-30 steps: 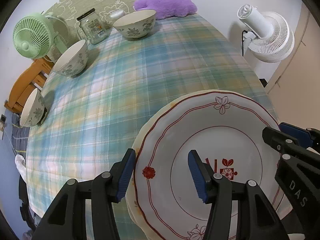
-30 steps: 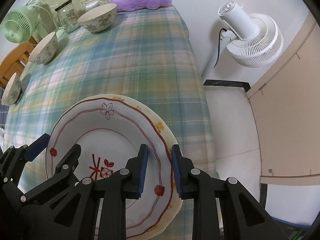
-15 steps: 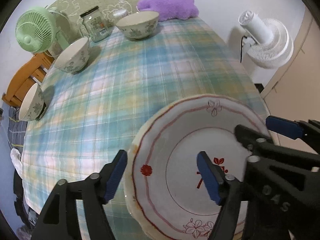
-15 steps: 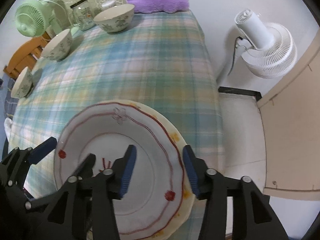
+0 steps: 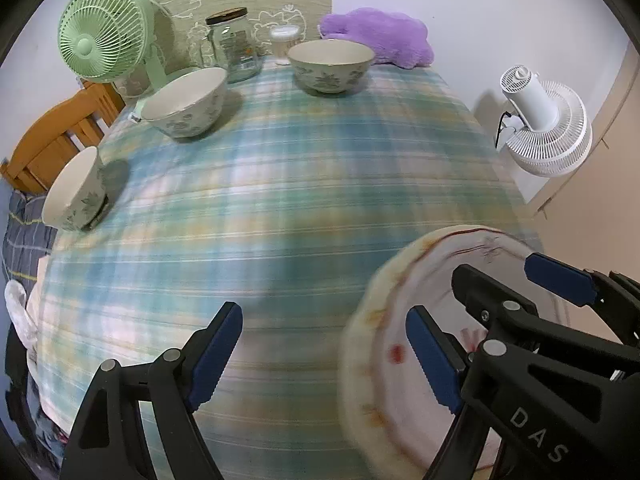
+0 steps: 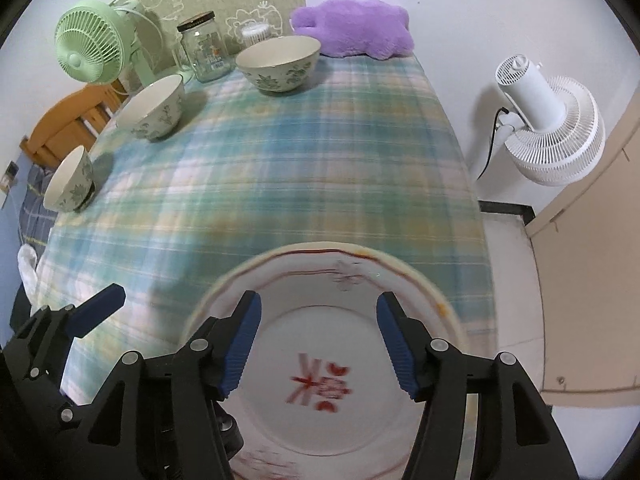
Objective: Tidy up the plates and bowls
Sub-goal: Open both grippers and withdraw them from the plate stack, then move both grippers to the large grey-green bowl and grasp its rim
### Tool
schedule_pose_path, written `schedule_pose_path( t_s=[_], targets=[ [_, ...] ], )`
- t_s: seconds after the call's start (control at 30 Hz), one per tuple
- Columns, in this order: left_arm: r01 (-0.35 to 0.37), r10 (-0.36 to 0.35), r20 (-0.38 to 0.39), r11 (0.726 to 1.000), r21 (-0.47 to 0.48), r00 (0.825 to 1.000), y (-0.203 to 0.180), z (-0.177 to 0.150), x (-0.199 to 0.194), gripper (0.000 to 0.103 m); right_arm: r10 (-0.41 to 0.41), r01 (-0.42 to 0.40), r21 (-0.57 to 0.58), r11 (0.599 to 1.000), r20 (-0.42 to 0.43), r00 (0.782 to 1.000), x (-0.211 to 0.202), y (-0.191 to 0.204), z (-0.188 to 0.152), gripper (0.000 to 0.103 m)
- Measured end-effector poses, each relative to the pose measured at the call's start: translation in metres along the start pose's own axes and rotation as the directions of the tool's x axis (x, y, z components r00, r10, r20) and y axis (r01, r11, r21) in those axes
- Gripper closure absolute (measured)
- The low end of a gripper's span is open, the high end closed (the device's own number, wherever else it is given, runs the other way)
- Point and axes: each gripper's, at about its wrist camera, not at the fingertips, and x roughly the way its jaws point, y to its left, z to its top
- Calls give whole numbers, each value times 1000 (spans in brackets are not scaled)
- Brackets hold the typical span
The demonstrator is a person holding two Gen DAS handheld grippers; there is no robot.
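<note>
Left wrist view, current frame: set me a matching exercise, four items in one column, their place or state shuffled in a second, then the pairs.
Items:
1. plate
2. glass jar
3. purple cushion
4. left gripper

Places or states:
A. open, holding nothing
B. at the table's far right corner
C. at the table's near right edge, under the right gripper
D. at the far edge, between the green fan and a bowl

Pairs: 1-C, 2-D, 3-B, 4-A
</note>
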Motion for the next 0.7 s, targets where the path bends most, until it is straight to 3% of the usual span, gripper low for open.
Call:
schedule_pose_path(
  t_s=[0.5, 0.7],
  targets=[
    [13, -18, 85, 998, 57, 996, 127, 8, -26, 18, -125, 117, 86, 989, 100, 987, -24, 128, 11, 39],
    [45, -50, 89, 997, 55, 995, 174, 16, -31, 14, -123, 113, 89, 990, 115, 986, -25, 174, 17, 39]
  ],
)
